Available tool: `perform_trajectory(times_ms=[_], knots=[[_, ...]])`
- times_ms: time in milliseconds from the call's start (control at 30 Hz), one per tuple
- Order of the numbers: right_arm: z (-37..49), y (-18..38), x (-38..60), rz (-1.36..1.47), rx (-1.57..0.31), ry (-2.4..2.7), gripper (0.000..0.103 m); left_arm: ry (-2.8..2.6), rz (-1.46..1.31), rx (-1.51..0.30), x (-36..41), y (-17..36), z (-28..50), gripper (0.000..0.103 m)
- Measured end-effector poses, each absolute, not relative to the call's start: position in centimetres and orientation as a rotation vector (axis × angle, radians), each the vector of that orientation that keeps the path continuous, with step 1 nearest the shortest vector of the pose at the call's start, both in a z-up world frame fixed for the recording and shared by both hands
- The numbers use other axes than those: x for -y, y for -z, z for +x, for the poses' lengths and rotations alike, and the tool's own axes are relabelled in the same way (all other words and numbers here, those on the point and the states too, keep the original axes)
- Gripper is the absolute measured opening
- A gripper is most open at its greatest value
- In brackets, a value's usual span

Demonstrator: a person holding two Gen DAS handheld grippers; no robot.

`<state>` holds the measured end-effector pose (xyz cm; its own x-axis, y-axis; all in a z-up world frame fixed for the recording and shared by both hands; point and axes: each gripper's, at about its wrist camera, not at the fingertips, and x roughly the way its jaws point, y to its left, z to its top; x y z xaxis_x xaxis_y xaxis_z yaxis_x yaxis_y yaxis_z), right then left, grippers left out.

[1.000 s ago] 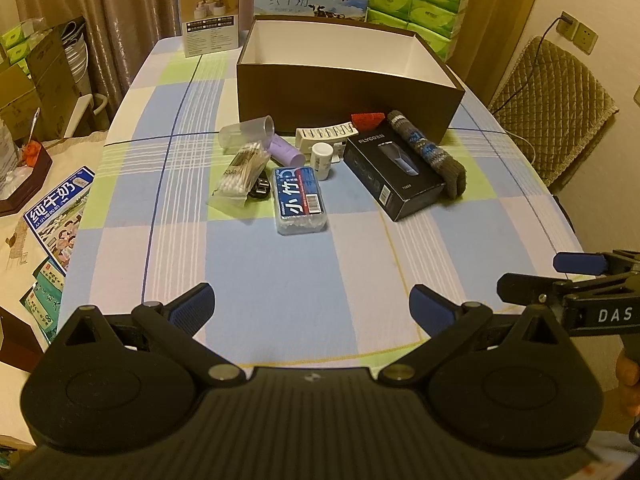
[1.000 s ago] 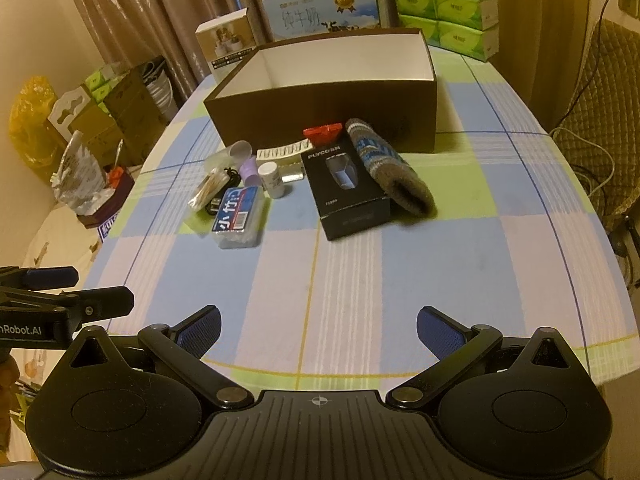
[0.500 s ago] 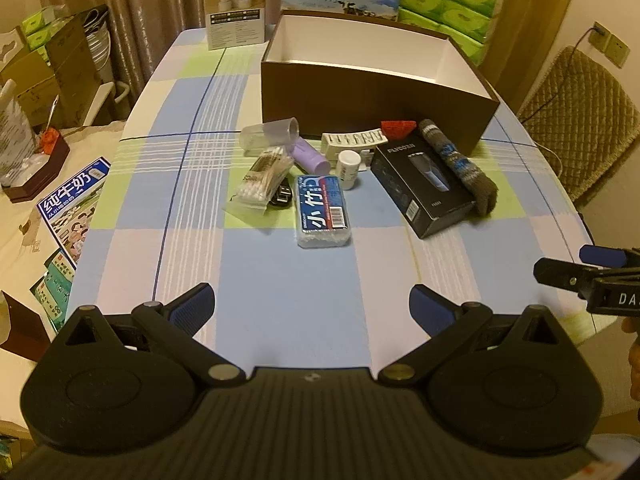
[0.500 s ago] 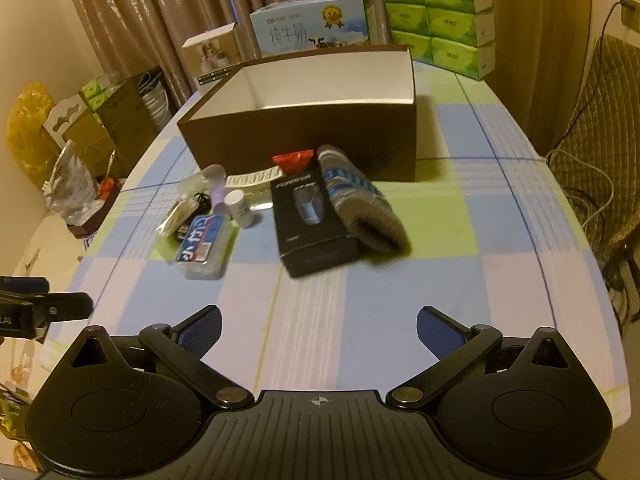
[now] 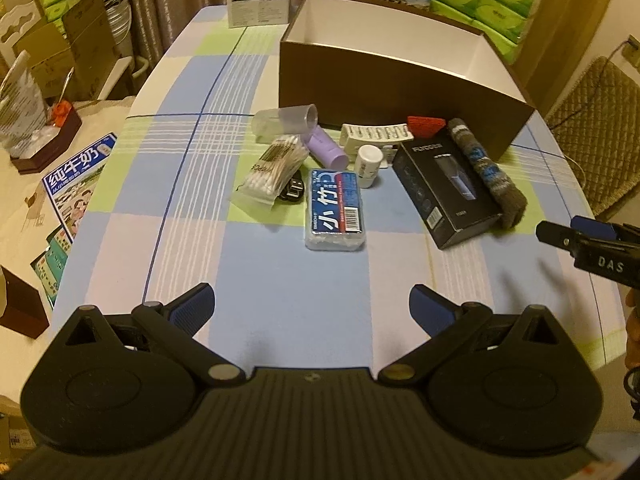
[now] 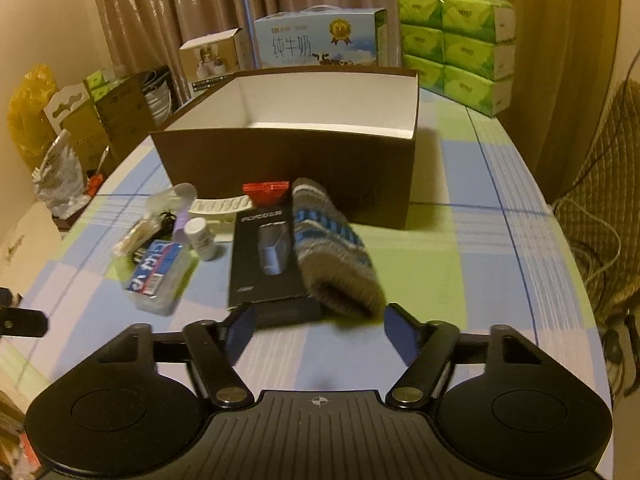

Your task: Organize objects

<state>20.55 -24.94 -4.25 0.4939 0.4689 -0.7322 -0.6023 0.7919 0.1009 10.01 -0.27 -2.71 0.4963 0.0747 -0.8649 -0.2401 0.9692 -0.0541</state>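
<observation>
Above checked tablecloth: right tool (image 6: 316, 330) angled down, jaws closing, empty; left tool (image 5: 310, 306) wide.

Home: curtains (image 6: 168, 20), tissue packs (image 6: 456, 44), tablecloth (image 5: 280, 280).

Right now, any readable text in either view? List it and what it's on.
"纯牛奶": blue milk carton behind the brown box.
"纯牛奶": leaflet beside the table.
"小竹": clear-wrapped blue packet.
"DAS": right gripper body, seen from the left wrist.
Black box brand, barcodes, small print: too blurred.
</observation>
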Motion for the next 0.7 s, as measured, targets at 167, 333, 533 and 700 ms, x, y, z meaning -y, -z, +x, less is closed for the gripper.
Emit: perform_trajectory(times_ms=[167,333,533,700], knots=[[22.7,5.5,24.0,-0.212,-0.820,-0.687,0.054,-0.249,-0.190,-1.041,0.2,3.4,10.3,0.102],[24.6,6.8,22.9,-0.250,-0.809,-0.742,0.048,-0.299,-0.213,-1.041,0.2,3.8,10.5,0.102],[25.7,8.0,23.3,-0.256,-0.824,-0.782,0.015,-0.341,-0.234,-1.045,0.8,4.3,10.8,0.102],[26.4,7.0,26.3,-0.173,-0.851,-0.762,0.013,-0.339,-0.227,-1.051,1.5,4.7,11.3,0.102]])
